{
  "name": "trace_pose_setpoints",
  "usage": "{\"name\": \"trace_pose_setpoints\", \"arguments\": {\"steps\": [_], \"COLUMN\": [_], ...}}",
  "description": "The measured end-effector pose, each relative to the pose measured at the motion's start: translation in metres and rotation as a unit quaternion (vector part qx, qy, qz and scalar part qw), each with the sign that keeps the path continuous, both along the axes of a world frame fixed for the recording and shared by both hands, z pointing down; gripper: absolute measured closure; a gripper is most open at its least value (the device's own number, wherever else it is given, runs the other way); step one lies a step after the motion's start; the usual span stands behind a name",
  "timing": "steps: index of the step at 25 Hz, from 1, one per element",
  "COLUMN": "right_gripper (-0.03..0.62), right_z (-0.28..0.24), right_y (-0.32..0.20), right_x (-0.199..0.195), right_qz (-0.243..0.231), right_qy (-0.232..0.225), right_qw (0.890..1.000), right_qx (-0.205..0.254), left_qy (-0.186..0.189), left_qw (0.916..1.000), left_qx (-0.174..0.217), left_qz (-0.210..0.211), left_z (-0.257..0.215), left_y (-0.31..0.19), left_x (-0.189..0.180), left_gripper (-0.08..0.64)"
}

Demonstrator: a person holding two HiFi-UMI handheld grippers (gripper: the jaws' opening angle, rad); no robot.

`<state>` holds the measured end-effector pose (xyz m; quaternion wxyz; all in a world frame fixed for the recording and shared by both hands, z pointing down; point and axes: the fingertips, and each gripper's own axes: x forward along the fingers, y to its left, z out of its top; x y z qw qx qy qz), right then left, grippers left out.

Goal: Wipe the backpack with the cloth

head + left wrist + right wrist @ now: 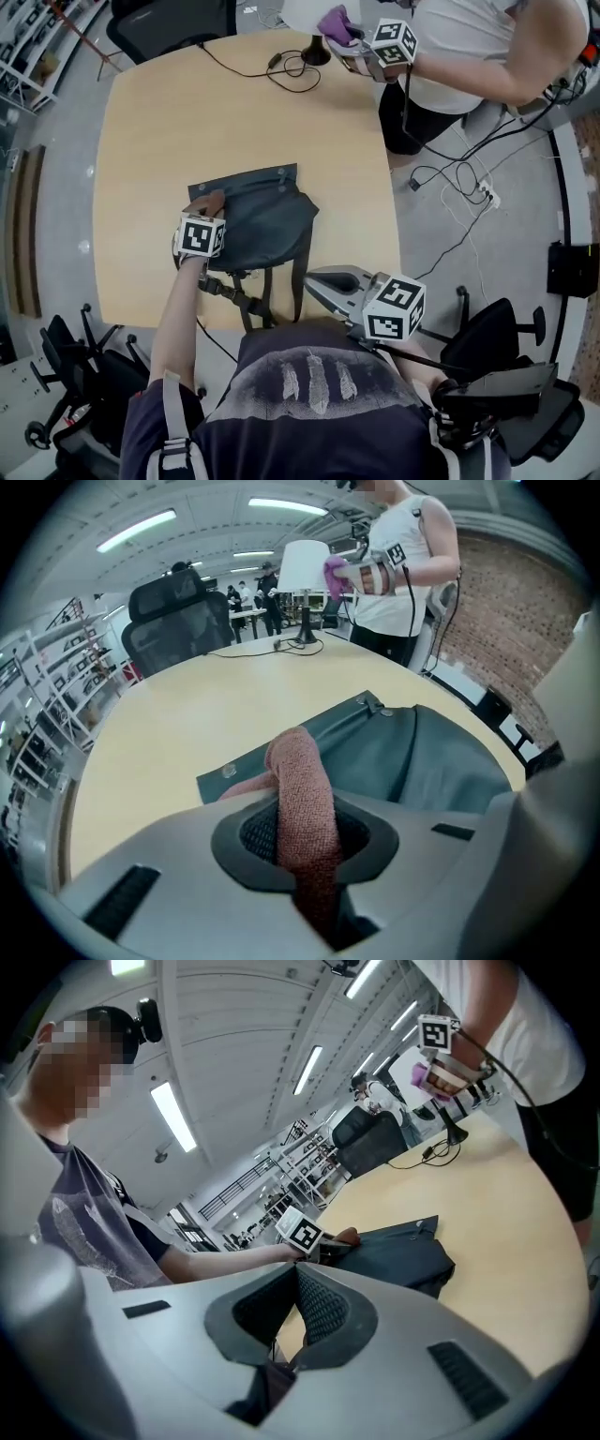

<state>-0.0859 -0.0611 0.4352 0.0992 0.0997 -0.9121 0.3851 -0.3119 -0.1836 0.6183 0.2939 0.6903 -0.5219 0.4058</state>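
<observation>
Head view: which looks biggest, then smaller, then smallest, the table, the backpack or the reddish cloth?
1. table: it fills most of the middle of the view.
2. backpack: dark, lying flat on the table.
3. cloth: only a small reddish bit shows at the backpack's left edge.

Open table (pixel 187 122) is left beyond the backpack (pixel 267 223); the far edge is blocked by a lamp (pixel 314 53) and, apparently, cable (pixel 292 71).
</observation>
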Motion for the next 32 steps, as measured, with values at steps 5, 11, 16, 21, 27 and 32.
{"name": "trace_pose_setpoints", "arguments": {"steps": [5,11,16,21,27,32], "right_gripper": [0.591,0.591,0.591,0.591,0.591,0.591], "right_z": [0.000,0.002,0.004,0.006,0.005,0.006], "right_y": [-0.005,-0.006,-0.003,-0.003,0.000,0.002], "right_x": [0.021,0.039,0.054,0.065,0.063,0.055], "right_qz": [0.021,0.046,0.066,0.085,0.088,0.083], "right_qy": [-0.004,-0.003,0.000,0.005,0.003,0.010], "right_qw": [1.000,0.999,0.998,0.996,0.996,0.996], "right_qx": [-0.004,-0.007,-0.011,-0.016,-0.014,-0.015], "left_qy": [0.013,0.019,0.040,0.063,0.235,0.340], "left_qw": [0.9982,0.9913,0.9852,0.9757,0.9523,0.9346], "left_qx": [-0.011,-0.016,-0.026,-0.037,-0.002,0.066], "left_qz": [0.057,0.130,0.165,0.206,0.195,0.082], "left_z": [0.003,0.007,0.002,-0.001,-0.051,-0.093], "left_y": [-0.014,-0.036,-0.053,-0.066,-0.086,-0.134], "left_x": [0.052,0.116,0.149,0.189,0.251,0.240], "left_gripper": [0.503,0.503,0.503,0.503,0.503,0.503]}}
